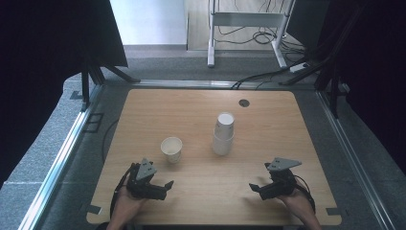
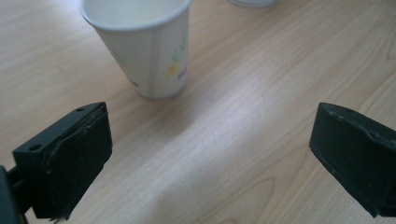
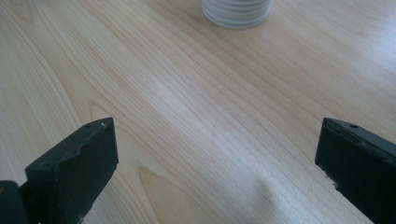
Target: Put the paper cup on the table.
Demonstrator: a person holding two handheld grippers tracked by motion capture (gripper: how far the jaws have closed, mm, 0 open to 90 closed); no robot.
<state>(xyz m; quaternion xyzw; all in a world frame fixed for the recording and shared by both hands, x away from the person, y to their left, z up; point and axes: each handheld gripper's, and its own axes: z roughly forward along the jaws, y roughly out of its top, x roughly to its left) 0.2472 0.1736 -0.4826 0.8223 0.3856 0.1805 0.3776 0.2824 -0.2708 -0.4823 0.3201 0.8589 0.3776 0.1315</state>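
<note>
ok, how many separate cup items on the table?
2: a single upright cup ahead of the left claw, and an upside-down stack of cups mid-table. The number nested in the stack can't be told.

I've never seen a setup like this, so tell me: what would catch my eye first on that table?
Probably the upside-down stack of white paper cups near the middle of the wooden table, with a single upright paper cup to its left. Then the two black tongs at the near edge, the left tongs and the right tongs, both open, holding nothing and pointing inward.
</note>
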